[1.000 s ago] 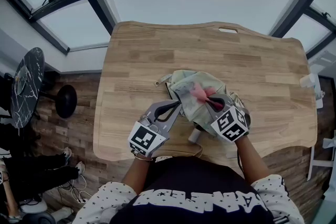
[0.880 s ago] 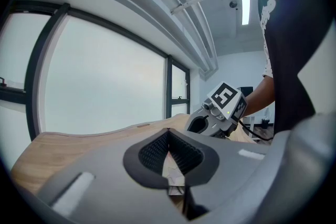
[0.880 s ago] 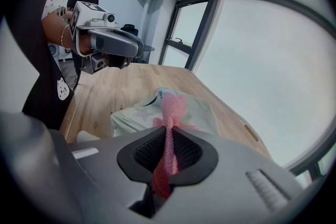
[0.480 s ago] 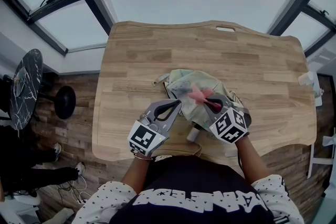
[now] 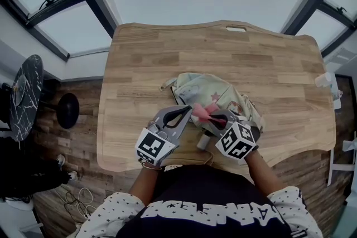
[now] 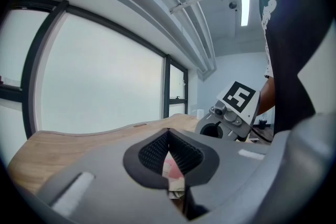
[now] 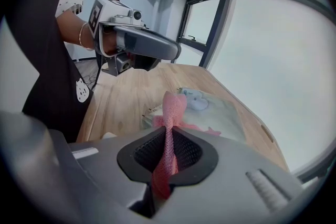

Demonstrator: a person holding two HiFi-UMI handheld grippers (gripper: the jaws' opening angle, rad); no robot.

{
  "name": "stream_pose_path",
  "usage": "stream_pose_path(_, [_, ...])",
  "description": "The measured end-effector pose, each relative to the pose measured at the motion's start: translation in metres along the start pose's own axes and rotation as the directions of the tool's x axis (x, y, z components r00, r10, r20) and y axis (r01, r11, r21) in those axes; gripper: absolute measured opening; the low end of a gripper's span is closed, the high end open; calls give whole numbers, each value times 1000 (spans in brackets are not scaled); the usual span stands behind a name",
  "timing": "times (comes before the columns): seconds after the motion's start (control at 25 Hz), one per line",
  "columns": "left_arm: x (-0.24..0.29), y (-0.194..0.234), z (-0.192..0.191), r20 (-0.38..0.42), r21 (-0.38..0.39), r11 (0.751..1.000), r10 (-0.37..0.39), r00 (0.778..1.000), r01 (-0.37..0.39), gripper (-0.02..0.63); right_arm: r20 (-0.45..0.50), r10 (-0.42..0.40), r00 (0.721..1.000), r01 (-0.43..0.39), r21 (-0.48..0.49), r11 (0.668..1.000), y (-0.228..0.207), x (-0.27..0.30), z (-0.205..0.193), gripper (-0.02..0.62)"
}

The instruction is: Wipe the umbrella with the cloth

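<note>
The umbrella (image 5: pixel 223 92) lies folded up on the wooden table (image 5: pixel 139 64), in the middle of the side close to the person, with its grey handle end (image 5: pixel 204 141) pointing back at them. The right gripper (image 5: pixel 215 120) sits at the near edge of the umbrella, and its fingers are pinching the pink cloth (image 7: pixel 170 128) tight, so a strip of cloth sticks up and out past the tips. The left gripper (image 5: pixel 188 112) is just beside the umbrella's near left edge. Its fingers are pressed together. A bit of pale and pink stuff shows behind them, but I cannot tell if they are nipping any of the umbrella's fabric. The step now looks like rubbing the cloth over the top of the umbrella. To do it well, I think the loose end of the cloth should lie flat on the fabric – not just the hard tips of the gripper, which could snag or scratch. The wipes should be long and slow, from the handle end out to the far end. The soft fabric may bunch up or slide, so the left gripper should hold the near edge of the umbrella steady. The cloth is thin and only pinched in one spot – too hard a drag could pull it out.
</note>
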State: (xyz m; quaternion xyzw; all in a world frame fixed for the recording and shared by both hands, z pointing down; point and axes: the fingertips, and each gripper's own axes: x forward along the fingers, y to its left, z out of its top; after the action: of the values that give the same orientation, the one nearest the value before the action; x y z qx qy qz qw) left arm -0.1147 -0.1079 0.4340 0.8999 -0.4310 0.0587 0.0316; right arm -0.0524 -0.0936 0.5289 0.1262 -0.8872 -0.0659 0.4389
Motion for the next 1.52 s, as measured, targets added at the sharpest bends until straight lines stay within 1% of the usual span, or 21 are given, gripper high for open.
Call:
stream_pose_path(0.24, [0, -3, 0, -1, -2, 1000, -9, 1000, 9, 0, 24, 70, 997, -70, 26, 997, 28, 3, 5, 44])
stream_pose_path(0.56, [2, -8, -2, -4, -4, 1000, -19, 1000, 19, 0, 57, 138, 989, -139, 24, 990, 52, 2, 8, 44])
stream_pose_path(0.64, [4, -10, -2, -4, -5, 1000, -25, 1000, 25, 0, 87, 144, 986, -148, 44, 988, 52, -2, 11, 44])
stream_pose_path(0.76, [6, -13, -1, -3, -6, 999, -34, 999, 34, 0, 168, 131, 977, -151, 112, 982, 42, -13, 20, 44])
stream_pose_path(0.84, [7, -15, 0, -1, -5, 999, -38, 999, 38, 0, 215, 83, 973, -117, 152, 981, 25, -24, 23, 44])
stream_pose_path(0.96, [8, -16, 0, -2, -4, 999, -39, 999, 39, 0, 246, -12, 969, -37, 191, 981, -9, -41, 21, 44])
stream_pose_path(1.08, [8, -17, 0, -5, -5, 999, -40, 999, 40, 0, 237, -115, 965, 59, 229, 972, -46, -56, 12, 44])
stream_pose_path(1.2, [9, -18, 0, -8, -3, 999, -40, 999, 40, 1, 197, -197, 960, 148, 238, 960, -76, -67, 0, 44])
stream_pose_path(1.36, [8, -16, 2, -8, 0, 999, -33, 999, 33, 0, 141, -252, 957, 222, 198, 955, -100, -72, -12, 44])
stream_pose_path(1.44, [7, -14, 2, -8, 0, 1000, -28, 1000, 28, 0, 115, -261, 958, 239, 175, 955, -106, -70, -16, 44])
stream_pose_path(1.52, [6, -13, 2, -7, -1, 1000, -23, 1000, 23, 1, 97, -260, 961, 241, 173, 955, -109, -65, -21, 44])
